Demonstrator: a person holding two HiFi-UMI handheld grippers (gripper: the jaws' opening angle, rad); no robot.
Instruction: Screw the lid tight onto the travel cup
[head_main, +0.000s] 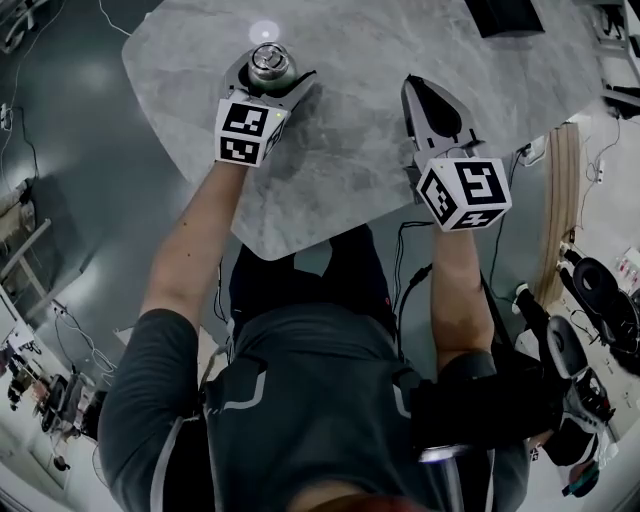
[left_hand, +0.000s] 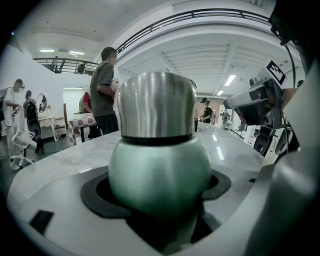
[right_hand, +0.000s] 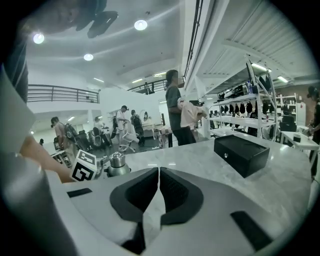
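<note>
A pale green travel cup (left_hand: 160, 175) with a steel lid (left_hand: 156, 102) on top stands on the grey marble table (head_main: 350, 150). My left gripper (head_main: 268, 82) is shut on the cup's rounded body, its black pads (left_hand: 95, 195) pressing both sides. In the head view the lid (head_main: 270, 62) shows from above between the jaws. My right gripper (head_main: 432, 105) rests over the table to the right, shut with nothing between its pads (right_hand: 175, 192). From the right gripper view the cup (right_hand: 117, 167) shows small at the left, beside the left gripper's marker cube (right_hand: 85, 167).
A black box (right_hand: 242, 152) lies on the table at the far right; its corner shows in the head view (head_main: 505, 15). The table's near edge (head_main: 290, 245) curves just in front of the person. Several people stand beyond the table in the room.
</note>
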